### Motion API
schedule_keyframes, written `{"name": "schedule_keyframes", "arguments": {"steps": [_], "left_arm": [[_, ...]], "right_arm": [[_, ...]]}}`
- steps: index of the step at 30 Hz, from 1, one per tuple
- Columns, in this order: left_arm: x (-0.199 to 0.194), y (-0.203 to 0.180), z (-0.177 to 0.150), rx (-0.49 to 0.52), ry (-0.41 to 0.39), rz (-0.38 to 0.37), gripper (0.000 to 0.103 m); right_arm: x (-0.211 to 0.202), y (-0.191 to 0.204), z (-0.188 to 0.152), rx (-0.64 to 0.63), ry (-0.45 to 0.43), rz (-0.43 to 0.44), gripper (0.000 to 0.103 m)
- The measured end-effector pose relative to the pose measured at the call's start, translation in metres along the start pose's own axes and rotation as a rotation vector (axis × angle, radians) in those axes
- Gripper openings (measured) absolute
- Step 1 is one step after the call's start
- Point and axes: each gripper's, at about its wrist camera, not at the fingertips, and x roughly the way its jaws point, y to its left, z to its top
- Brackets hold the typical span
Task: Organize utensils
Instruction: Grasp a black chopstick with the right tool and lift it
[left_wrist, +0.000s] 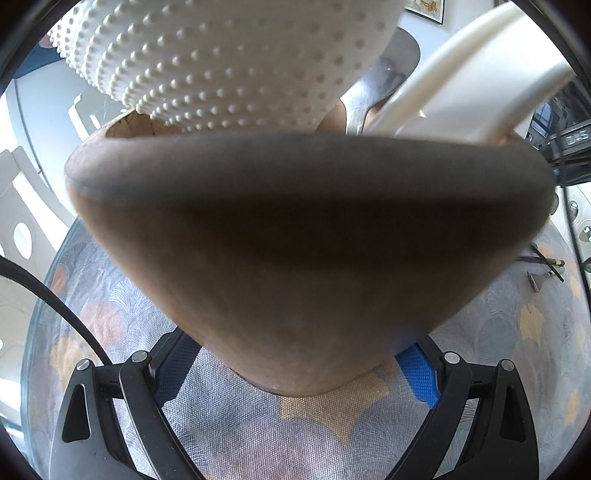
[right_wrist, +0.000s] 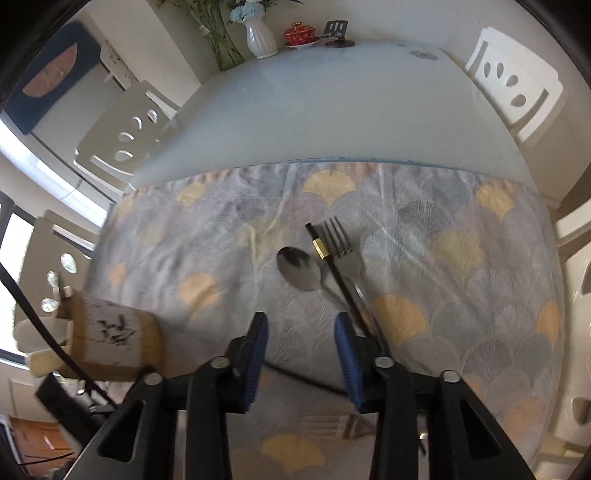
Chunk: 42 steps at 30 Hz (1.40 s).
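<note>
A brown wooden cylindrical utensil holder is clamped between the blue pads of the left gripper, a white nubbed tool and a white handle standing in it. The right gripper is held low over the ginkgo-patterned tablecloth, its jaws apart with nothing between them. Just beyond, slightly right, a steel spoon, black chopsticks with a gold band and a steel fork are laid together.

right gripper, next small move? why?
Probably shift the right gripper sideways over the handles: its jaws stand apart with only cloth between them. The spoon, fork and chopstick lie just beside its right finger. The left gripper already holds the holder.
</note>
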Motion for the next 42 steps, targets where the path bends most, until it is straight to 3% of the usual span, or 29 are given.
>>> {"name": "schedule_keyframes", "arguments": {"steps": [2,4,16,19,22,25,31,37,42], "left_arm": [[0.000,-0.001,0.000,0.000,0.000,0.000,0.096],[0.000,0.000,0.000,0.000,0.000,0.000,0.096],[0.001,0.001,0.001,0.000,0.002,-0.001,0.096],[0.001,0.000,0.001,-0.002,0.005,-0.003,0.097],[0.000,-0.001,0.002,-0.003,0.006,-0.004,0.097],[0.000,0.000,0.002,-0.002,0.006,-0.003,0.097],[0.000,-0.001,0.002,-0.002,0.007,-0.004,0.097],[0.000,0.000,0.003,-0.002,0.007,-0.003,0.097],[0.000,0.000,0.003,-0.002,0.007,-0.003,0.097]], "right_arm": [[0.010,-0.002,0.007,0.000,-0.006,-0.002,0.018],[0.023,-0.004,0.015,0.003,-0.007,-0.041,0.015],[0.075,-0.006,0.038,-0.081,0.101,-0.134,0.015],[0.084,-0.005,0.042,-0.107,0.140,-0.084,0.015],[0.084,-0.001,0.045,-0.126,0.153,-0.097,0.011],[0.074,0.001,0.042,-0.121,0.105,-0.084,0.006],[0.023,0.011,0.030,-0.135,-0.014,0.057,0.006],[0.031,0.042,0.019,-0.218,0.059,0.115,0.006],[0.073,0.051,0.018,-0.206,0.162,0.110,0.006]]}}
